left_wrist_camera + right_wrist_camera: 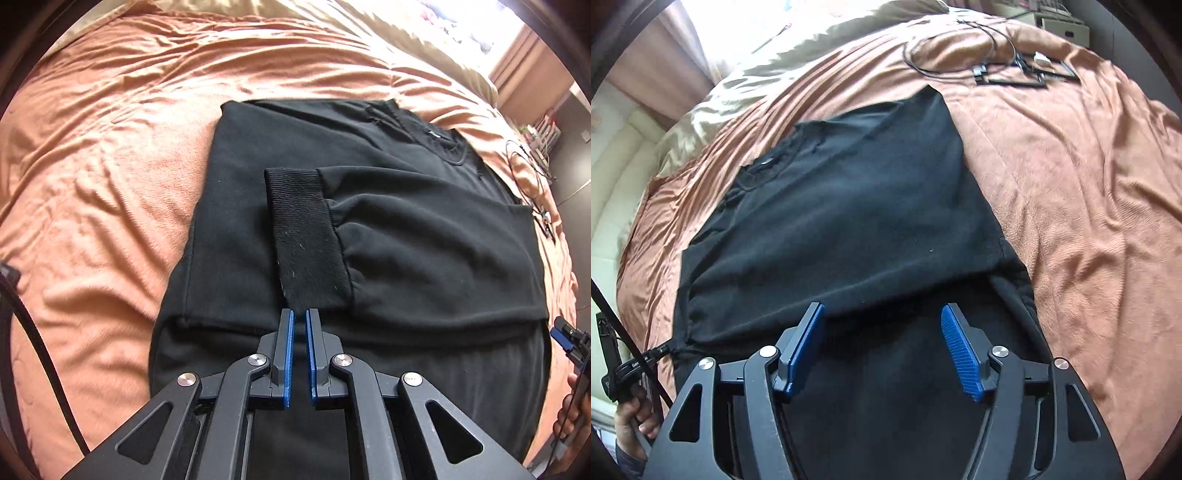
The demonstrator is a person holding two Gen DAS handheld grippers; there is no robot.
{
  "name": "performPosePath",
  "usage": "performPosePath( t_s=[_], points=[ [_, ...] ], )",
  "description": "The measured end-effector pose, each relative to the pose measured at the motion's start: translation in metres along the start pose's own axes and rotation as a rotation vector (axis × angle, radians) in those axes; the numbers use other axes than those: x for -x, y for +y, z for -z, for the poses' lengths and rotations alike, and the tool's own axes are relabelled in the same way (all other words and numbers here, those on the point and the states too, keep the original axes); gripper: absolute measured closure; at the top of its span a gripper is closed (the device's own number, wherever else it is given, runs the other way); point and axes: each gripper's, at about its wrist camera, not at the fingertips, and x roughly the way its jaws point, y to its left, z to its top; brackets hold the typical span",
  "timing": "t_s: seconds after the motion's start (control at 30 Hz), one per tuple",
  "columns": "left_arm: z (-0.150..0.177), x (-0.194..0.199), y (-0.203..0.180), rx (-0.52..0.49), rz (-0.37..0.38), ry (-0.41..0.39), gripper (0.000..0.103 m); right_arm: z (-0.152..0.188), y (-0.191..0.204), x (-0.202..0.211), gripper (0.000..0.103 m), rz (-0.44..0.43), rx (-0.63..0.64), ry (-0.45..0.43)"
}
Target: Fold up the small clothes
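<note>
Black sweatshirt point(369, 221) lies flat on the orange bedspread point(92, 166), sleeves folded in across the body, ribbed cuff point(306, 240) on top near centre, collar at the far end. Left gripper point(299, 317) hovers just above the near part of the garment, its blue pads almost together w/ only a thin slit between, nothing caught in them; tips sit right by the cuff's near end, can't tell if touching. Right gripper point(882, 314) spread wide, released, over the sweatshirt point(831, 221) near the folded sleeve's edge, holding nothing. Bedspread point(1089, 221) wrinkled all round. At the far right of the bed, well apart from the garment: loose black cables point(960, 48) and a flat black frame-like item point(1027, 79). Pale cream sheet point(775, 62) at the far end by the bright window. In the right wrist view a hand point(631, 417) grips the left gripper's handle at the near left edge.
</note>
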Motion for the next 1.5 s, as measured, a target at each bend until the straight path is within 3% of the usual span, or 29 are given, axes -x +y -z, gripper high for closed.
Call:
performPosePath(
  t_s=[0.17, 0.23, 0.43, 0.53, 0.63, 0.73, 0.77, 0.83, 0.93, 1.07, 1.3, 1.5],
  points=[
    [0.02, 0.037, -0.005, -0.024, 0.003, -0.032, 0.078, 0.02, 0.011, 0.024, 0.022, -0.01, 0.061, 0.014],
    [0.028, 0.055, -0.005, -0.035, 0.006, -0.059, 0.065, 0.025, 0.007, 0.039, 0.018, -0.025, 0.065, 0.006],
    [0.054, 0.108, 0.005, -0.043, 0.06, -0.144, 0.031, 0.049, 0.01, 0.081, 0.016, -0.015, 0.102, -0.042],
    [0.067, 0.129, 0.012, -0.021, 0.072, -0.192, 0.024, 0.07, 0.024, 0.106, 0.016, -0.034, 0.145, -0.081],
    [0.081, 0.149, 0.019, -0.003, 0.091, -0.223, 0.022, 0.093, 0.03, 0.13, 0.016, -0.016, 0.171, -0.116],
    [0.098, 0.172, 0.027, 0.002, 0.108, -0.264, 0.022, 0.113, 0.03, 0.152, 0.016, -0.085, 0.181, -0.136],
    [0.104, 0.179, 0.03, 0.008, 0.104, -0.279, 0.022, 0.12, 0.03, 0.161, 0.015, -0.068, 0.2, -0.16],
    [0.113, 0.193, 0.036, 0.03, 0.099, -0.3, 0.022, 0.132, 0.03, 0.178, 0.0, -0.042, 0.231, -0.211],
    [0.128, 0.211, 0.042, 0.057, 0.108, -0.327, 0.022, 0.151, 0.024, 0.205, 0.0, -0.067, 0.22, -0.244],
    [0.151, 0.232, 0.043, 0.043, 0.098, -0.376, 0.022, 0.176, 0.008, 0.236, 0.0, -0.035, 0.202, -0.284],
    [0.194, 0.26, 0.031, -0.062, -0.019, -0.446, 0.015, 0.219, -0.021, 0.282, 0.0, -0.028, 0.186, -0.322],
    [0.229, 0.275, 0.037, -0.055, 0.049, -0.472, 0.008, 0.26, -0.052, 0.314, 0.0, -0.034, 0.181, -0.379]
  ],
)
